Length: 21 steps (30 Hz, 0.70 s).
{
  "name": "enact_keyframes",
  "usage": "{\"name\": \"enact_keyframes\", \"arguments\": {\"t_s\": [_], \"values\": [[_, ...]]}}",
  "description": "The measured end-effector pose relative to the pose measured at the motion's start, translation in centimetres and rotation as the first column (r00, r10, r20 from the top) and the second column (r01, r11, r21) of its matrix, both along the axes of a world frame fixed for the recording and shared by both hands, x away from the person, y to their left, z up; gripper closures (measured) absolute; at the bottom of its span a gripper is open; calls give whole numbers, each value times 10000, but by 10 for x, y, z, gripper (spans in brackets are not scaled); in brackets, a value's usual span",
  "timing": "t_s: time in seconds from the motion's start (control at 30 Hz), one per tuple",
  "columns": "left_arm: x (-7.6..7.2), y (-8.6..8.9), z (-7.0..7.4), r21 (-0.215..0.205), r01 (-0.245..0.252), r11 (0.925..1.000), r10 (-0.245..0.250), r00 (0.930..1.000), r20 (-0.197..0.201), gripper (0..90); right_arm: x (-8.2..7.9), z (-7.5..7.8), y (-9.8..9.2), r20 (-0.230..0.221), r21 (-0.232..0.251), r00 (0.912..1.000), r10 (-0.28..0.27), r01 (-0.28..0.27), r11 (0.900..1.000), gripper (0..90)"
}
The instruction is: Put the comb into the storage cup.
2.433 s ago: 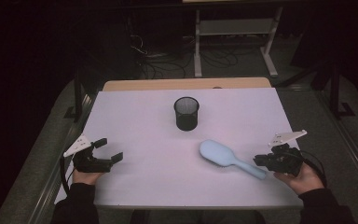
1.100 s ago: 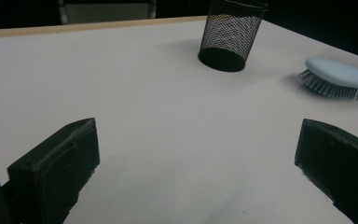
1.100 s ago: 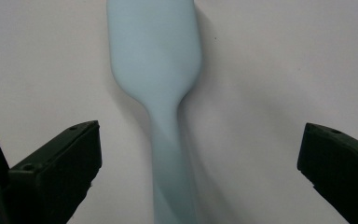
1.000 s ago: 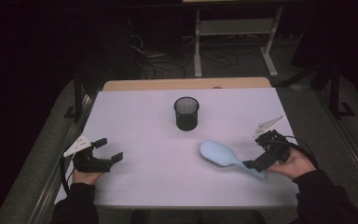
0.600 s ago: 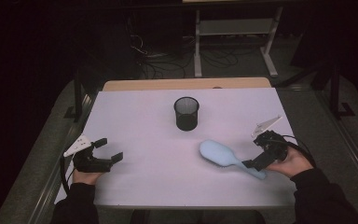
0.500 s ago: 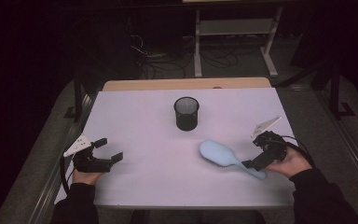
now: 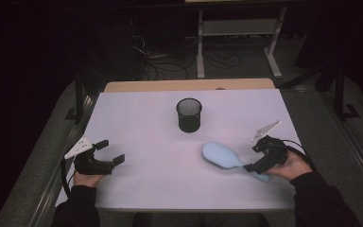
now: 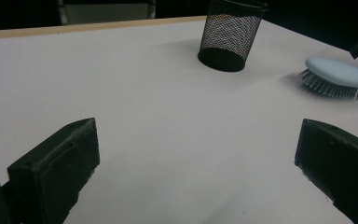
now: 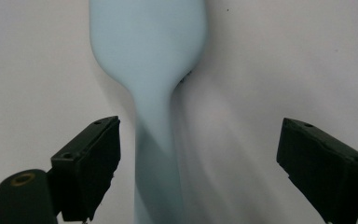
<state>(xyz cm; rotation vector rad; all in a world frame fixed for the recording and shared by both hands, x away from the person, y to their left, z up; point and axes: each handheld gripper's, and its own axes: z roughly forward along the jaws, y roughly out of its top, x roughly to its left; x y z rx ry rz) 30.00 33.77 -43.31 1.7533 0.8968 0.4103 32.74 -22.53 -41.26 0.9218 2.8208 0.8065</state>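
The right gripper (image 9: 198, 172) is positioned astride the hairbrush (image 9: 154, 88) handle; its jaws, just closing, remain wide, pads not yet pressing. A grasp is judged imminent.

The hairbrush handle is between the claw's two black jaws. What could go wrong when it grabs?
The hairbrush handle sits off-centre, close to one jaw of the right claw, whose jaws have just been closing without yet pressing it. It might twist or slip out. Lifted by the handle's end, the heavier head could droop.

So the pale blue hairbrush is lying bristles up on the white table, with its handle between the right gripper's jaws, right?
Not quite: the hairbrush lies bristles down, as the left gripper view shows. Its handle does sit between the right gripper's jaws, which have just been closing.
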Motion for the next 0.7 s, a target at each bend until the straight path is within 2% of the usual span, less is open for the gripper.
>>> {"name": "enact_keyframes", "arguments": {"t_s": [0.7], "values": [[0,0,0,16,27,10000,-27,10000,5,0,-4,-9,8,-89,129,9981,606,-604,9981,305]]}}
